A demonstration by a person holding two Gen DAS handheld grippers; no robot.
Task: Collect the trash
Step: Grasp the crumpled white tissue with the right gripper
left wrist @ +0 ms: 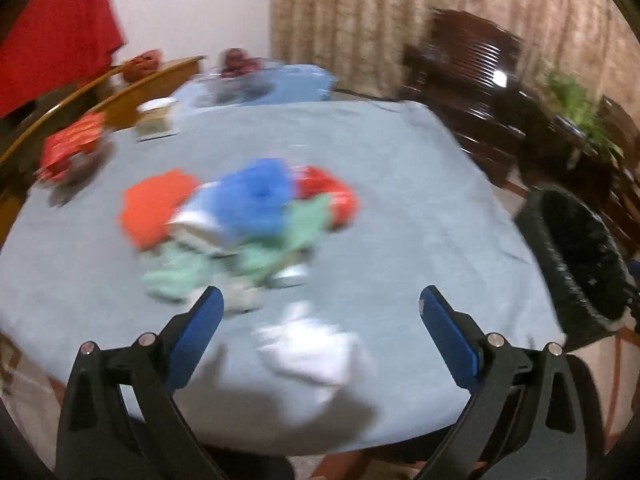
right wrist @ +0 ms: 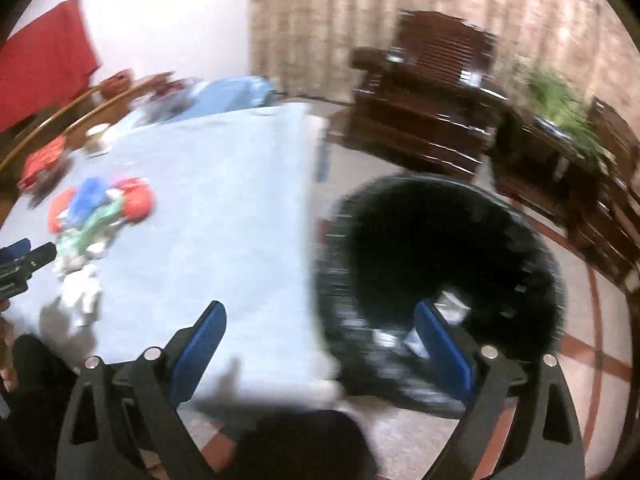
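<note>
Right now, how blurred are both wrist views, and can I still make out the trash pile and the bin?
Left wrist view: motion blur smears the trash pile into colour blobs; only the gripper itself stays sharp. Right wrist view: heavier streaking, the black bin has a smeared rim, and fisheye bends the table edge.
</note>
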